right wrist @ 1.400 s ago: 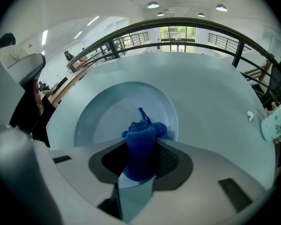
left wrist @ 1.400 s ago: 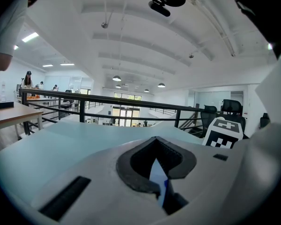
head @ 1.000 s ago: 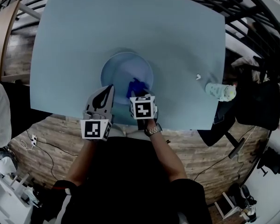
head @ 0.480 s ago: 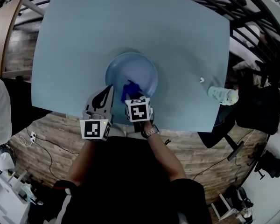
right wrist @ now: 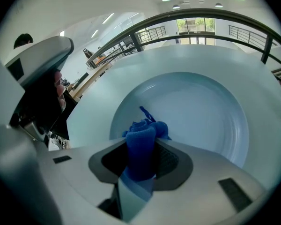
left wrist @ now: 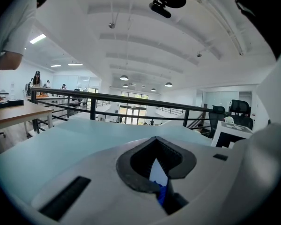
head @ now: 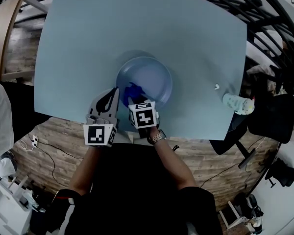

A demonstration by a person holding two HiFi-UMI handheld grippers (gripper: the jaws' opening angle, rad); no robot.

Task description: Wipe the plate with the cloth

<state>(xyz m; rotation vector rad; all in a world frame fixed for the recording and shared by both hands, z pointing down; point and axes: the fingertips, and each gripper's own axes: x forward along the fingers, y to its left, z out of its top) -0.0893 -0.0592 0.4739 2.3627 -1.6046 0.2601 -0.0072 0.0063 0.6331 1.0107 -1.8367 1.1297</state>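
Cloth [head: 134,91] dragged leftward across plate [head: 155,76] — right tool [head: 137,100] clamps it; left tool [head: 112,95] pinches plate rim

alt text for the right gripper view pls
The right tool clamps a bunched blue cloth above the near part of a pale plate. The plate sits on a light table, with a railing beyond.

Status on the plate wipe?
Left gripper shut, by plate rim. Right gripper shut on blue cloth, over plate. Nothing blocking; bottle at table edge.
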